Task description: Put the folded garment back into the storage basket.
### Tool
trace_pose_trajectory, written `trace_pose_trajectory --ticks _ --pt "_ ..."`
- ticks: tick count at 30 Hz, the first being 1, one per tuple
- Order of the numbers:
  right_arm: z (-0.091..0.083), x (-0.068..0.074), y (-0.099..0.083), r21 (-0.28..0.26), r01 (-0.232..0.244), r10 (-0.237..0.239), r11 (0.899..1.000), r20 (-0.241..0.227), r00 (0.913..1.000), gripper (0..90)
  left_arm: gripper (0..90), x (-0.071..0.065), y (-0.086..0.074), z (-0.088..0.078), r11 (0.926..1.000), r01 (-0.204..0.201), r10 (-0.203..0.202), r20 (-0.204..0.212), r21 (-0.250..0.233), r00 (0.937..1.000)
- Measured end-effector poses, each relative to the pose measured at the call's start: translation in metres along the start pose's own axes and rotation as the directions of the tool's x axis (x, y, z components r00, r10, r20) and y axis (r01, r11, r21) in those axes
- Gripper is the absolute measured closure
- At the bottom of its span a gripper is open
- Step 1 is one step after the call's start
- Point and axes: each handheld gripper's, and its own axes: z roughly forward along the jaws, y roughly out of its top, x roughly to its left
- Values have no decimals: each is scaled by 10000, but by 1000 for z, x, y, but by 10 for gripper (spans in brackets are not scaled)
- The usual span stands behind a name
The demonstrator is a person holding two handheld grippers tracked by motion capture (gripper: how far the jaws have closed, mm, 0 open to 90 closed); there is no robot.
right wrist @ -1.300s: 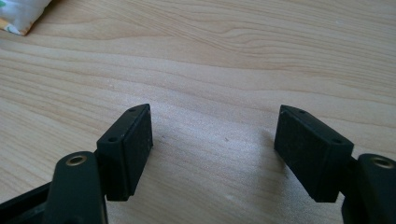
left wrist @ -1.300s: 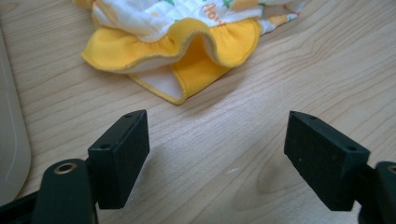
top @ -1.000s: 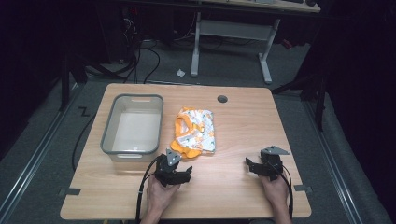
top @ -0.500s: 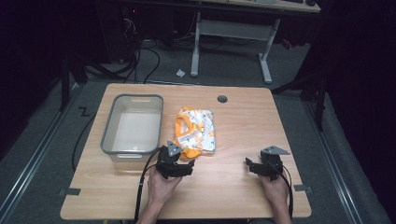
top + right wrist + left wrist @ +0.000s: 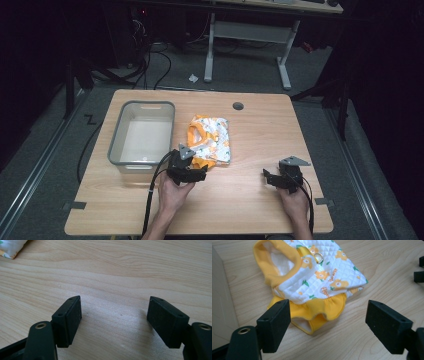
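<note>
While my left gripper [image 5: 325, 317] hangs spread wide just short of the yellow-frilled garment [image 5: 317, 282] lying beside the grey bin [image 5: 142, 135], my right gripper [image 5: 115, 320] gapes over bare table [image 5: 120, 270].

A light wooden table [image 5: 250, 130] with rounded corners carries a grey translucent plastic bin [image 5: 116, 145] on its left half. A small round dark grommet hole [image 5: 238, 106] sits near the table's far edge. Black cables [image 5: 150, 55] trail across the grey floor beyond.
</note>
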Motion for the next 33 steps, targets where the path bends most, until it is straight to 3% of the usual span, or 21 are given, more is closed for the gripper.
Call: trace_pose_trajectory --ticks 4,20,32,33 --pt "0 0 0 0 4 -4 10000 -6 10000 282 205 1 8 2 9998 -191 191 -140 -18 9997" --pt "0 0 0 0 1 -1 10000 -5 10000 282 213 13 35 17 9994 48 -29 -524 353 9986" --pt "0 0 0 2 2 -2 10000 -5 10000 282 209 17 47 48 9967 189 -137 -663 787 9977" --pt "0 0 0 1 4 -4 10000 -6 10000 282 212 19 48 53 9967 369 -323 -646 723 9974"
